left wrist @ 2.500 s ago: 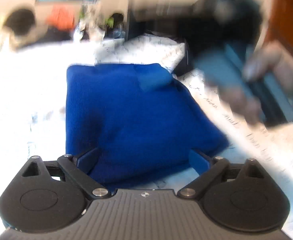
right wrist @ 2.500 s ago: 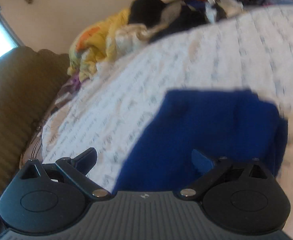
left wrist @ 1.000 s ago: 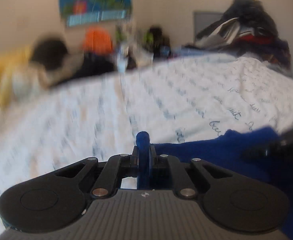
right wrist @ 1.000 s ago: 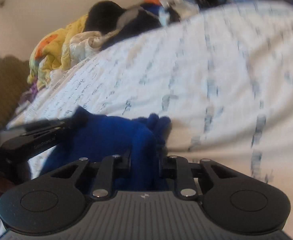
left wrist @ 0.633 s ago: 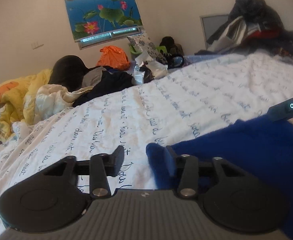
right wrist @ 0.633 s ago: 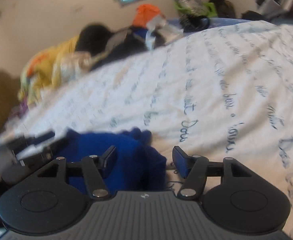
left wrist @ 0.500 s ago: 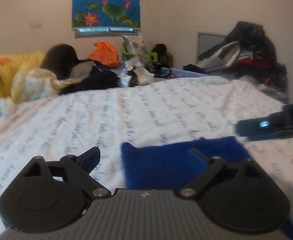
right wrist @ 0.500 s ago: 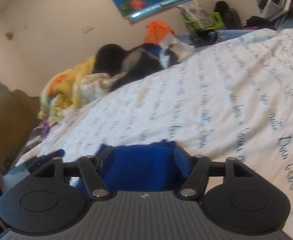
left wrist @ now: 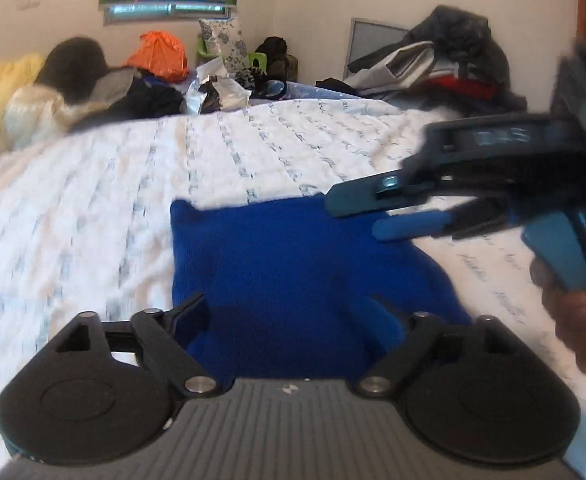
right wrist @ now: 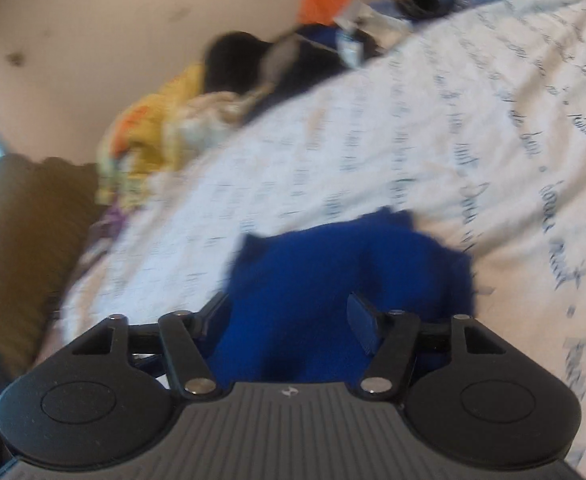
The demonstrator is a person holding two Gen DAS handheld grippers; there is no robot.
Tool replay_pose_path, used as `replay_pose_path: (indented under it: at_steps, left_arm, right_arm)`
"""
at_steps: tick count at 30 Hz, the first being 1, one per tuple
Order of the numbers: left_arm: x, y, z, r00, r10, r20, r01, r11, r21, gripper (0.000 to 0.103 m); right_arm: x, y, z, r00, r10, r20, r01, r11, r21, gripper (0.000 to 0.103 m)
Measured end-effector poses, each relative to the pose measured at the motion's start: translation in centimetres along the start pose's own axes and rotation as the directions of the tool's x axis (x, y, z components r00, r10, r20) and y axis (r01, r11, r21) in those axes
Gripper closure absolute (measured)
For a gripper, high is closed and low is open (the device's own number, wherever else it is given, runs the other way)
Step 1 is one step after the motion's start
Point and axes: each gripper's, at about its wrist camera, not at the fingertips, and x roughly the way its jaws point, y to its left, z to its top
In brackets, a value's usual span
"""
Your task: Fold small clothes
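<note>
Right wrist view: claw (right wrist: pixel 289 320) hides blue garment's (right wrist: pixel 333 264) near edge.

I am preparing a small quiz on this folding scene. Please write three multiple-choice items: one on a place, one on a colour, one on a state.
1. Where does the folded garment lie?
A. on the printed bedsheet
B. on a chair
C. on the floor

2. What colour is it?
A. orange
B. blue
C. yellow

3. How do the left tongs stand?
A. shut on the garment
B. open
C. out of view

A: script-printed sheet surrounds it.
B: deep blue knit.
B: fingers stand apart, pinching nothing.
</note>
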Motion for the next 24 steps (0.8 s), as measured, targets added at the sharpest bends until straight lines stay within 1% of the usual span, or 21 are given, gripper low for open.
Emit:
replay_pose_path:
  at_steps: [1, 2, 3, 4, 5, 6, 7, 8, 9, 10, 11, 12, 14, 15, 16, 17, 18, 19, 20, 22, 24]
  left_arm:
    - [0.4, 0.0, -0.5, 0.999, -0.014, -0.037, 0.014, 1.000, -0.013, 0.017]
    - [1.0, -0.4, -1.2, 0.999, 0.014, -0.048, -0.014, 1.000, 0.009, 0.016]
    - [1.6, -1.2, -1.8, 0.998, 0.061, -0.021, -0.059, 0.996, 0.064, 0.009]
    - [2.4, -2.0, -2.2, 0.995, 0.095, -0.001, -0.094, 0.987, 0.133, 0.006]
    - [2.7, -2.5, -2.3, 0.993, 0.116, 0.011, -0.117, 0.981, 0.157, 0.003]
    - [2.5, -2.6, -2.0, 0.993, 0.117, -0.001, -0.116, 0.983, 0.144, 0.006]
    - [1.9, -2.4, -1.6, 0.994, 0.110, -0.018, -0.107, 0.987, 0.121, 0.009]
    - [1.1, -2.1, -1.3, 0.995, 0.096, -0.025, -0.093, 0.991, 0.095, 0.014]
    - [0.1, -1.8, -1.3, 0.997, 0.077, -0.026, -0.075, 0.995, 0.069, 0.014]
    - [-0.7, -1.5, -1.5, 0.998, 0.062, -0.029, -0.060, 0.997, 0.046, 0.014]
    - [-1.1, -1.3, -1.7, 0.998, 0.059, -0.037, -0.058, 0.998, 0.033, 0.013]
    - [-1.3, -1.3, -2.1, 0.997, 0.066, -0.047, -0.064, 0.998, 0.027, 0.013]
    - [-1.1, -1.3, -3.0, 0.995, 0.080, -0.067, -0.079, 0.997, 0.021, 0.013]
    - [-0.8, -1.4, -3.4, 0.992, 0.095, -0.081, -0.093, 0.995, 0.023, 0.013]
    - [-0.6, -1.4, -3.6, 0.991, 0.102, -0.091, -0.100, 0.995, 0.020, 0.013]
    - [-0.8, -1.4, -3.8, 0.991, 0.097, -0.088, -0.096, 0.995, 0.016, 0.013]
    - [-1.0, -1.3, -3.9, 0.991, 0.097, -0.088, -0.096, 0.995, 0.013, 0.012]
    - [-1.2, -1.2, -4.0, 0.991, 0.093, -0.092, -0.094, 0.996, 0.003, 0.012]
    - [-1.3, -1.0, -4.0, 0.991, 0.088, -0.096, -0.090, 0.996, -0.009, 0.012]
    - [-1.3, -0.6, -4.2, 0.991, 0.084, -0.100, -0.087, 0.996, -0.028, 0.011]
    - [-1.3, -0.6, -4.4, 0.991, 0.086, -0.098, -0.090, 0.995, -0.038, 0.010]
  right_arm:
    - [-0.3, 0.2, -1.0, 1.000, 0.021, -0.021, -0.020, 1.000, 0.011, 0.029]
    - [0.4, 0.1, -2.0, 0.998, 0.011, -0.070, -0.010, 1.000, 0.016, 0.030]
    - [1.9, -0.5, -2.8, 0.993, -0.015, -0.118, 0.016, 1.000, 0.010, 0.031]
    - [2.4, -1.0, -3.2, 0.997, 0.037, -0.070, -0.038, 0.999, -0.019, 0.034]
    - [2.7, -1.6, -3.0, 0.997, 0.055, -0.055, -0.056, 0.998, -0.010, 0.036]
    - [2.8, -2.0, -2.4, 0.997, 0.055, -0.054, -0.053, 0.998, 0.035, 0.039]
    - [2.7, -2.1, -1.6, 0.996, 0.042, -0.075, -0.035, 0.995, 0.095, 0.040]
    - [2.3, -1.6, -1.2, 0.996, 0.013, -0.092, -0.003, 0.994, 0.107, 0.040]
    - [1.2, -0.4, -1.2, 0.996, -0.033, -0.087, 0.039, 0.997, 0.063, 0.037]
    - [0.0, 0.7, -1.6, 0.997, -0.053, -0.064, 0.053, 0.999, 0.010, 0.035]
    - [-1.2, 1.6, -2.2, 0.998, -0.037, -0.044, 0.036, 0.999, -0.017, 0.034]
    - [-2.1, 2.0, -3.0, 0.999, 0.003, -0.040, -0.003, 1.000, -0.014, 0.032]
    - [-2.1, 1.8, -4.3, 0.995, 0.060, -0.080, -0.059, 0.998, 0.018, 0.029]
    - [-1.3, 1.2, -5.0, 0.993, 0.039, -0.116, -0.038, 0.999, 0.017, 0.031]
    - [-0.4, -0.1, -5.7, 0.991, -0.018, -0.134, 0.018, 1.000, 0.001, 0.041]
    - [-0.9, -1.1, -5.8, 0.997, 0.005, -0.079, -0.004, 1.000, 0.010, 0.048]
    - [-1.3, -2.1, -5.6, 0.997, 0.005, -0.082, 0.002, 0.996, 0.093, 0.056]
    - [-1.9, -2.0, -5.4, 0.997, -0.012, -0.073, 0.022, 0.991, 0.135, 0.054]
    - [-2.7, -1.2, -5.3, 0.998, -0.032, -0.055, 0.038, 0.993, 0.113, 0.052]
    - [-4.0, 1.2, -5.6, 0.998, -0.050, -0.027, 0.051, 0.999, 0.017, 0.037]
    - [-4.3, 2.3, -6.1, 0.999, 0.024, -0.049, -0.023, 1.000, 0.015, 0.035]
